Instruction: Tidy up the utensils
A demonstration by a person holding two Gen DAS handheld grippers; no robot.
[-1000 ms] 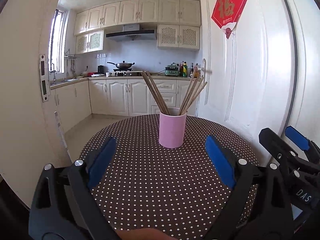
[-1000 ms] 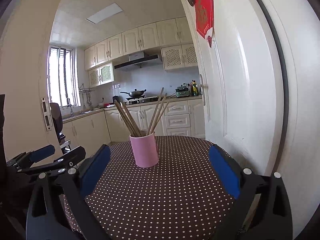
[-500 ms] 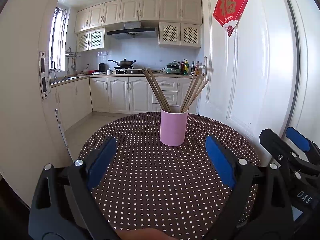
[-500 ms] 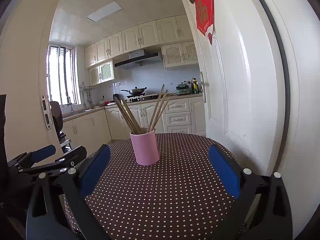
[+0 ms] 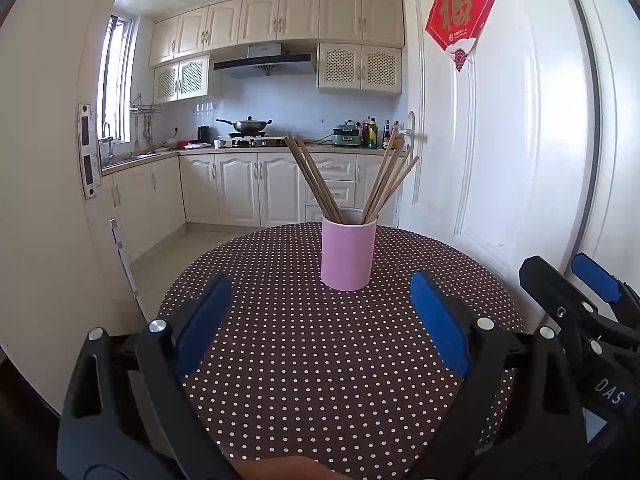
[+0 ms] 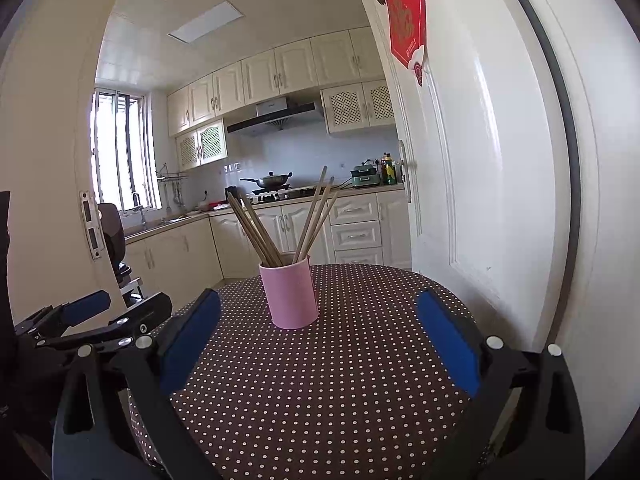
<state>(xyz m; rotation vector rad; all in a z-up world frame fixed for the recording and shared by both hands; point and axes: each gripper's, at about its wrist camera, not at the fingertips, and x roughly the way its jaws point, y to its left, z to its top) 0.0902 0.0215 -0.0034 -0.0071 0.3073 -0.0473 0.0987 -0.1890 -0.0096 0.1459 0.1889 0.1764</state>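
A pink cup [image 5: 349, 254] stands upright on the round brown polka-dot table [image 5: 320, 360]. Several wooden chopsticks [image 5: 316, 178] lean in it, some left, some right. My left gripper [image 5: 320, 320] is open and empty, held above the table's near side, short of the cup. My right gripper [image 6: 316, 344] is open and empty, also short of the pink cup [image 6: 289, 294] with its chopsticks [image 6: 256, 230]. The right gripper also shows at the right edge of the left wrist view [image 5: 580, 296]. The left gripper shows at the left edge of the right wrist view [image 6: 96, 316].
A white door [image 5: 500, 140] with a red paper decoration [image 5: 462, 12] stands close to the table's right side. A white door frame [image 5: 52, 200] is on the left. Beyond the table a kitchen with cabinets and a stove [image 5: 248, 142].
Both cameras have tilted slightly, so the cup sits a little lower in view. The cup and chopsticks have not moved. Both grippers stay open.
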